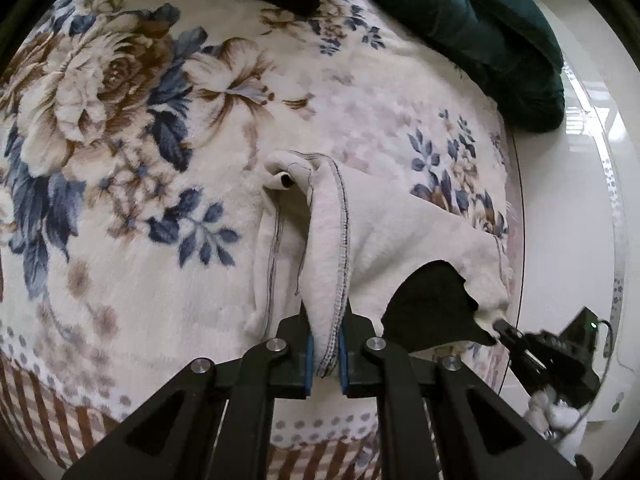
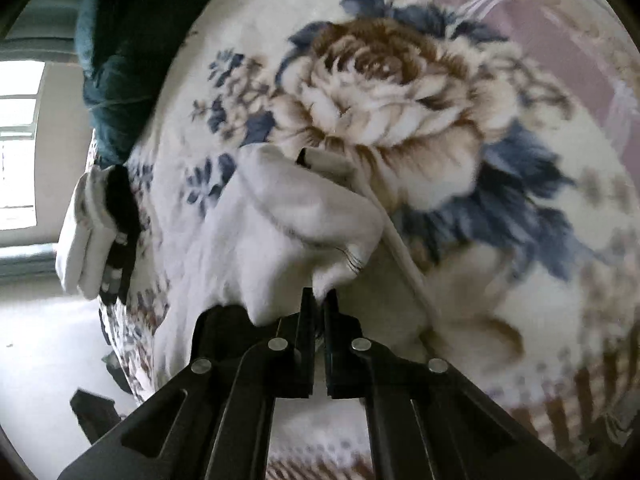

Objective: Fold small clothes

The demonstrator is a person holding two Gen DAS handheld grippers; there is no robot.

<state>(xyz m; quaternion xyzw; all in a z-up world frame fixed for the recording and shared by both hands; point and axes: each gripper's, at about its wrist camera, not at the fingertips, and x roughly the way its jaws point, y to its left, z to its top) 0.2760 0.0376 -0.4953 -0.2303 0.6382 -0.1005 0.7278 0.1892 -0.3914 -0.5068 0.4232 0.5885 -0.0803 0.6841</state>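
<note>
Small cream fleece garment [image 1: 372, 232] lies mid-frame on floral plush blanket [image 1: 140, 120]. Left gripper [image 1: 325, 344] pinches its stitched edge; right gripper [image 2: 319, 300] clamps another corner, lower centre.

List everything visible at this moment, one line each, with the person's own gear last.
garment: one, cream with dark stitched seams, lifted off the blanket and held at two edges
blanket: one, cream plush with blue and brown flowers and a striped border, spread under the garment
dark cloth: one, dark teal, bunched at the blanket's far edge
floor: pale, beside the blanket
window: one, bright, at the far left of the right wrist view
left gripper: one, black with blue pads, shut on the garment's stitched seam
right gripper: one, black, shut on another edge of the garment
gloved hand: one, white glove, on the left gripper's handle
</note>
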